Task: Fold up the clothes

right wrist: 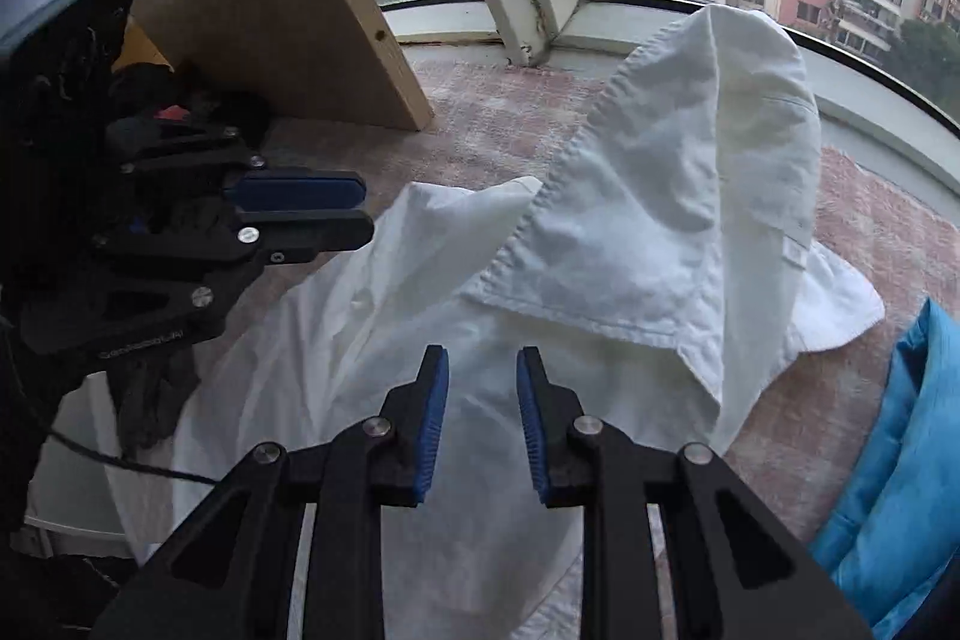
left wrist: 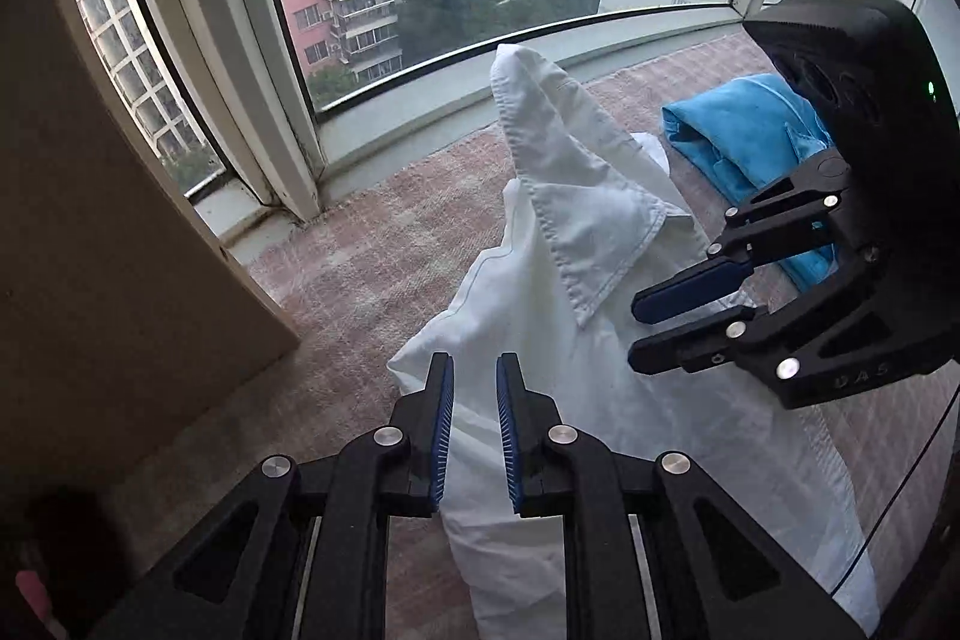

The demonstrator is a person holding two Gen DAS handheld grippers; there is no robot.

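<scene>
White shirt (left wrist: pixel 570 244) centre frame, collar peaked up. Left hand-held gripper (left wrist: pixel 474 370) and right hand-held gripper (right wrist: pixel 483 361) both released, empty. Flatten collar first, regrip shoulders evenly.

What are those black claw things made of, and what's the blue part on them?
Each gripper, left and right, is a black angular frame with triangular cut-outs and silver round bolts. The two fingers carry ribbed blue pads. Pale lettering marks the body; a thin black cable trails off.
</scene>
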